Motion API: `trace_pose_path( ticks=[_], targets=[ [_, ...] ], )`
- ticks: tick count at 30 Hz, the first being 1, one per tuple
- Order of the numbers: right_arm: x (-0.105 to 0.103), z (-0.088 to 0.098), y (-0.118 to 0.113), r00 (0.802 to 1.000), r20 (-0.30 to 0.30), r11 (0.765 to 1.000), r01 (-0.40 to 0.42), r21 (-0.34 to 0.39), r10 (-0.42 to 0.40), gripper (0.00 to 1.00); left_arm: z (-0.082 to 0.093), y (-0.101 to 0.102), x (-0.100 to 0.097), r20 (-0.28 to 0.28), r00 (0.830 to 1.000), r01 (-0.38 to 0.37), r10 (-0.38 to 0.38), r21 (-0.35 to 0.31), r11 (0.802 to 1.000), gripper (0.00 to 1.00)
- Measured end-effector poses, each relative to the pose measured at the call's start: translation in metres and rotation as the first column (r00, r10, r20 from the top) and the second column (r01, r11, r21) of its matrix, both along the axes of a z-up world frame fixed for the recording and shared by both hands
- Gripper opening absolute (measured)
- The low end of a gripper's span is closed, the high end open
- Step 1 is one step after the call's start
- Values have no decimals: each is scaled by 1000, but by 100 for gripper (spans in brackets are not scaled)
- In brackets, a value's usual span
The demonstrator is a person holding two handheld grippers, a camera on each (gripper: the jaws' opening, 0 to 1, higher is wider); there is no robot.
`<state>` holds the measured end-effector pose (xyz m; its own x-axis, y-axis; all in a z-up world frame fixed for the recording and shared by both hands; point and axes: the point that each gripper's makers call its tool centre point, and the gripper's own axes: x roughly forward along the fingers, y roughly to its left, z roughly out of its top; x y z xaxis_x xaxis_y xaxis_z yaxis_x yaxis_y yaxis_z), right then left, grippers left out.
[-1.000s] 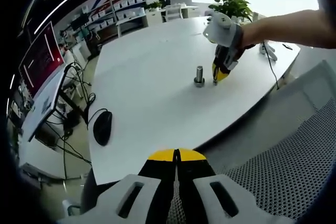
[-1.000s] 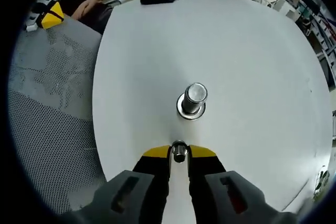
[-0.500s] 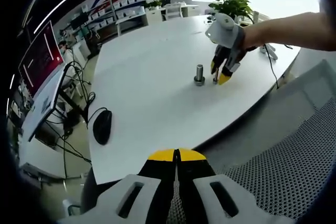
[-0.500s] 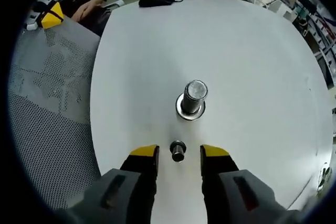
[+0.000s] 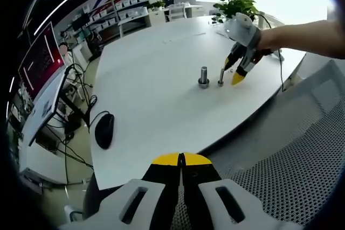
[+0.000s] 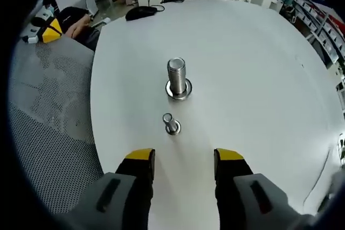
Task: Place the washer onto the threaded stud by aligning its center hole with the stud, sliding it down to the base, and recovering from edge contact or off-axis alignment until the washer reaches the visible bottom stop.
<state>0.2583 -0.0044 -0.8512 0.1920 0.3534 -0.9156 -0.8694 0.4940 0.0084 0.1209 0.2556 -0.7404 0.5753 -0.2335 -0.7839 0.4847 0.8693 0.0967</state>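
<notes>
On the white tabletop (image 6: 259, 68) the thick, silver threaded stud (image 6: 176, 74) stands upright, a flat metal washer (image 6: 178, 89) ringing its base, seemingly seated at the bottom, though the fisheye blurs the contact. Just beside it stands a slimmer silver bolt (image 6: 170, 124) (head down, shank up). The right gripper (image 6: 181, 161), yellow-tipped jaws spread wide, holds nothing and hangs near that bolt. The left gripper (image 5: 181, 160) has its jaws pressed together beyond the table edge, above grey mesh chair fabric (image 5: 302, 171).

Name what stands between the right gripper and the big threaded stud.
In the right gripper view, a small bolt stands between the right gripper and the stud.
</notes>
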Motion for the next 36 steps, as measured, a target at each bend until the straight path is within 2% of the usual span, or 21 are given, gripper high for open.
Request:
trace_pose_path(
  ticks=[3, 6, 11, 13, 15, 19, 22, 27, 33, 36],
  targets=[
    [-1, 0, -14, 999, -3, 999, 40, 12, -40, 54, 0, 0, 0, 0, 1000, 1, -1, 0, 1000, 0],
    [-3, -5, -31, 998, 1, 998, 69, -11, -69, 54, 1, 0, 0, 4, 1000, 1, -1, -2, 1000, 0],
    [-3, -13, -51, 994, -20, 994, 110, -25, -111, 52, 2, -1, 1, 11, 1000, 3, -3, -6, 1000, 0],
    [-1, -15, -56, 992, -26, 993, 120, -21, -121, 48, 1, -1, 0, 6, 1000, 4, -4, -7, 1000, 0],
    [-2, -16, -55, 988, -54, 989, 145, -1, -145, 45, 1, -1, 0, 4, 1000, 4, -4, -5, 1000, 0],
    [11, -15, -54, 988, -37, 989, 151, -1, -151, 38, 0, 0, 0, -3, 1000, 5, -5, -2, 1000, 0],
    [18, -16, -53, 991, 0, 991, 131, -23, -131, 33, -1, 0, -1, -8, 1000, 5, -5, 0, 1000, 0],
    [23, -16, -51, 991, 1, 991, 136, -17, -136, 31, -1, 0, -1, -9, 1000, 3, -3, 3, 1000, 0],
    [27, -15, -54, 988, 5, 988, 154, -17, -154, 20, -2, 1, -2, -13, 1000, 2, -2, 5, 1000, 0],
    [28, -16, -54, 987, 8, 987, 158, -22, -158, 19, -1, 1, -2, -12, 1000, 2, -1, 5, 1000, 0]
  ],
)
